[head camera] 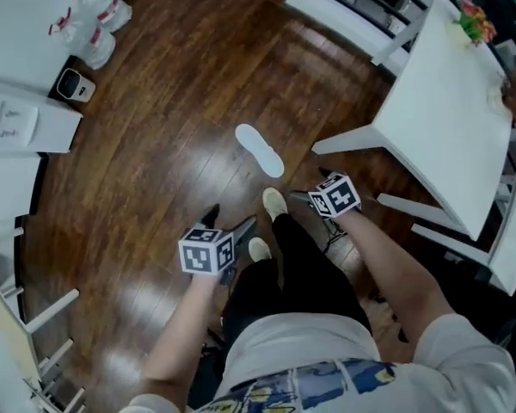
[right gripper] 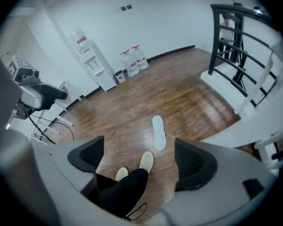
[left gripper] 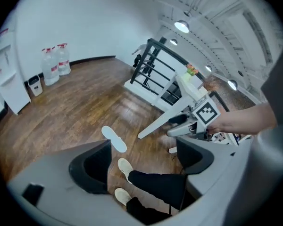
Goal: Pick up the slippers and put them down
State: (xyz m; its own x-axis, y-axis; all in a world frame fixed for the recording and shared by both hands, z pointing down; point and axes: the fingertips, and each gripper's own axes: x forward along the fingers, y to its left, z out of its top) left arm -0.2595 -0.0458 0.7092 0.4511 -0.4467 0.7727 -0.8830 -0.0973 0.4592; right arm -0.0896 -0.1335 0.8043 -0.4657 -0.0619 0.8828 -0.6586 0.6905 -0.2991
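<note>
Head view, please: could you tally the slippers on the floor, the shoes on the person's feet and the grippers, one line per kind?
White slipper: 1
Cream shoes: 2
Grippers, the left gripper and the right gripper: 2
Total: 5

Glossy dark wooden floor [head camera: 155, 179] (streaked with glare), smooth matt white slipper [head camera: 260, 151], smooth white table [head camera: 447, 110]
</note>
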